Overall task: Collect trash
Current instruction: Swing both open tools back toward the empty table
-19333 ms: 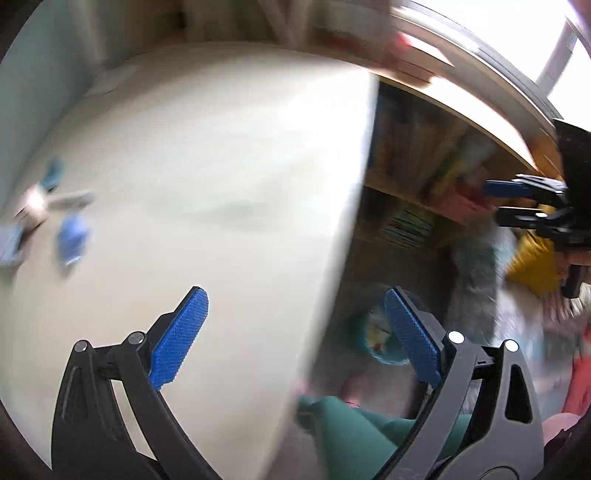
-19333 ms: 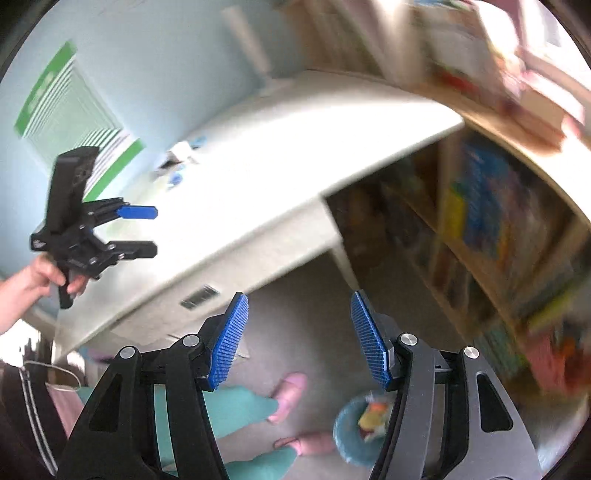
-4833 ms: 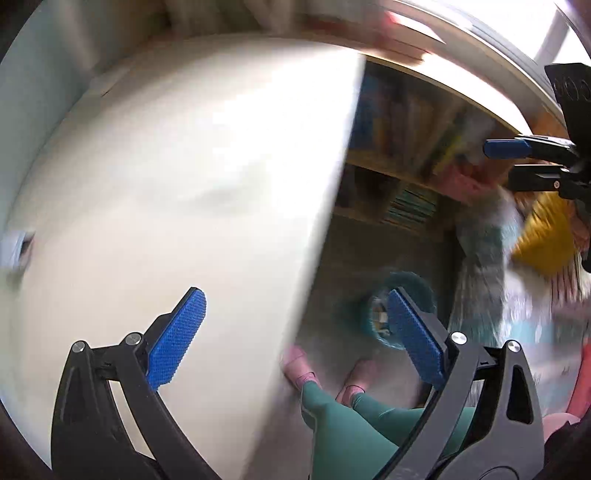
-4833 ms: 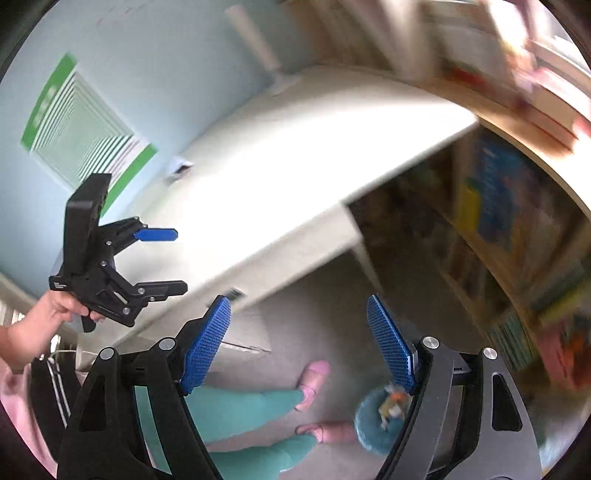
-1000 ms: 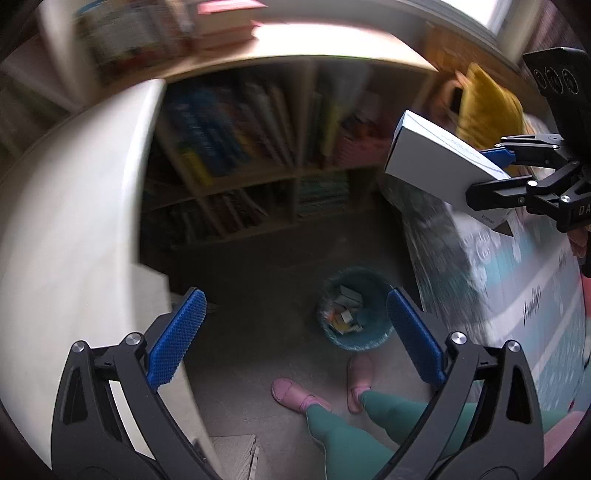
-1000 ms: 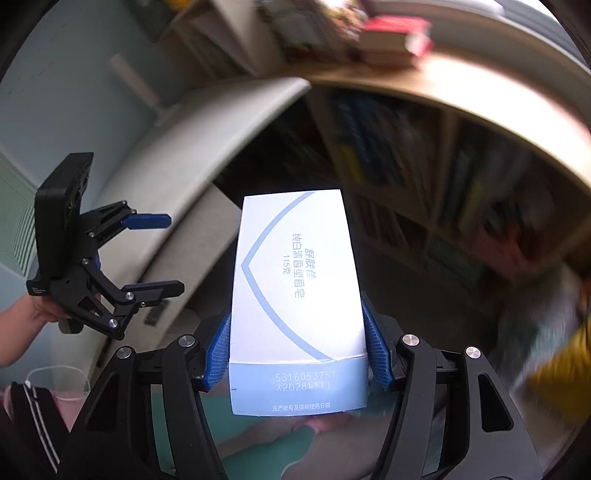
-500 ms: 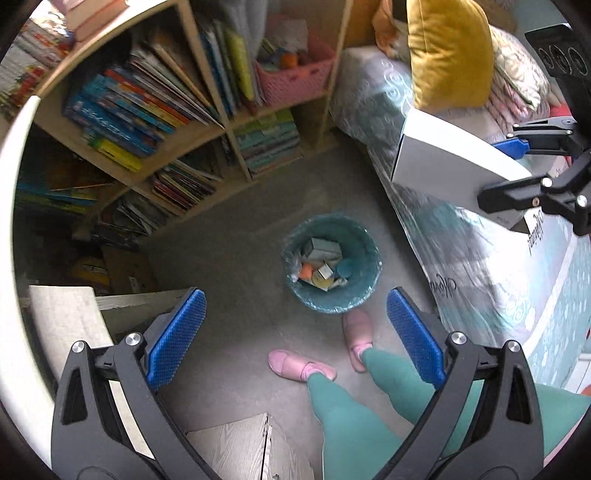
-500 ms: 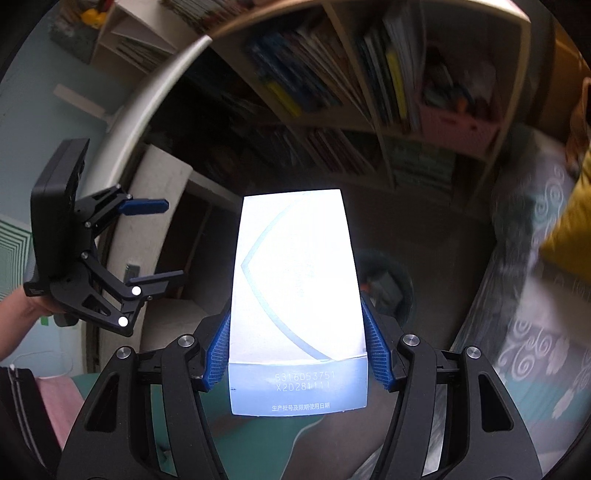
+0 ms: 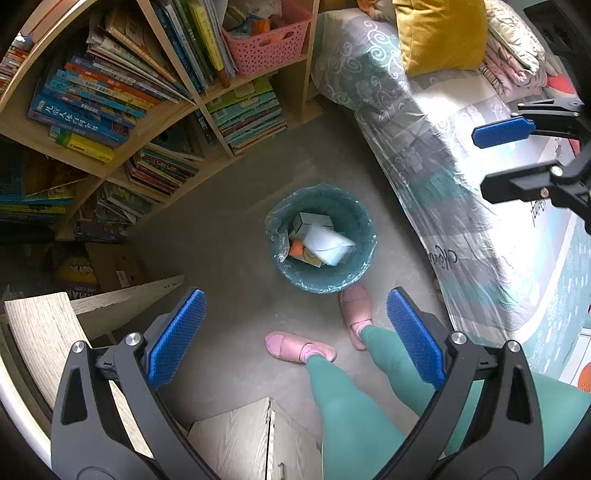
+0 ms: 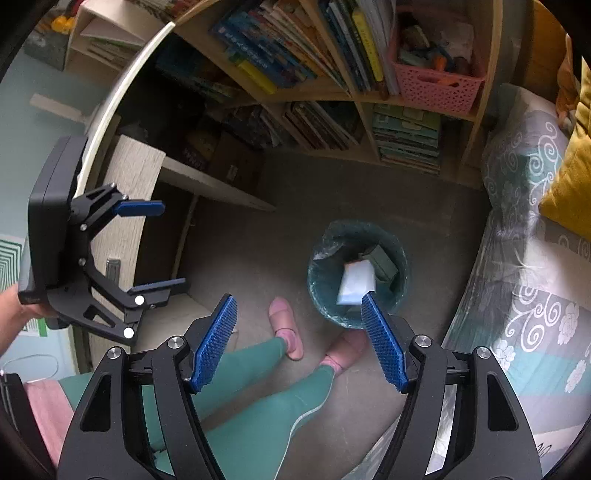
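Along the right side of the room a bed [image 9: 436, 122] with a swirl-patterned cover ran beside the grey floor, a yellow cushion [image 9: 439, 33] lying on it, and a wooden bookshelf [image 9: 155, 122] crammed with books stood at the far wall with a pink basket [image 9: 266, 40] on one shelf. On the floor between them sat the teal bin [image 9: 360, 218], lined with a clear bag, just beyond the person's pink slippers [image 9: 295, 345]. Inside it lay the white box [image 9: 327, 243], tilted on top of other cartons. Both tools hung above, well apart from the bin: the left gripper [image 9: 291, 341] was spread wide and empty, and the right gripper [image 10: 297, 343] likewise gaped with nothing between its blue pads [image 10: 216, 341].
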A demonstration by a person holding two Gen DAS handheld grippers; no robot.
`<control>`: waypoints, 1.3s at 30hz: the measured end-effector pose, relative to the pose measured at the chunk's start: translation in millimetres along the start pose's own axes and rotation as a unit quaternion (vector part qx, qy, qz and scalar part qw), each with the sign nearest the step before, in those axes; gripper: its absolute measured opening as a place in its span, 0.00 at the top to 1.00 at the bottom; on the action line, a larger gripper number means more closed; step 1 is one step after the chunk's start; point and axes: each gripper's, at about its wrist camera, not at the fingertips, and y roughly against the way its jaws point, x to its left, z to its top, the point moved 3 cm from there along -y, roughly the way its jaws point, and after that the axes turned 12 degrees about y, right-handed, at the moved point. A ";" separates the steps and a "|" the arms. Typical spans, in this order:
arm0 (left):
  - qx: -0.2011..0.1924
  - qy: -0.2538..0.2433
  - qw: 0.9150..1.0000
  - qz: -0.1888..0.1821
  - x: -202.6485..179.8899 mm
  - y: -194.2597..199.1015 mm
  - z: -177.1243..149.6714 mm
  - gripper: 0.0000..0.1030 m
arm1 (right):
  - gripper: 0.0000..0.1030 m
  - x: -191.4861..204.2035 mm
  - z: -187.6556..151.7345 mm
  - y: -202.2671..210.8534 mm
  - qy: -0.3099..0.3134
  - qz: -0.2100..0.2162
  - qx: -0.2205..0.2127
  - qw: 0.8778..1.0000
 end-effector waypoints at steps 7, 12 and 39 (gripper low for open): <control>-0.006 0.008 1.000 -0.002 1.0 5.7 -1.0 0.07 | 0.31 -1.1 6.2 6.4 -0.001 0.004 -0.011 1.000; -0.016 0.010 1.000 0.000 2.5 13.1 -1.5 0.07 | 0.30 4.6 12.9 10.2 0.005 0.011 -0.019 1.000; -0.129 0.218 0.965 0.072 152.1 118.7 -84.1 0.07 | 0.16 188.8 172.4 9.4 0.249 0.098 -0.051 0.962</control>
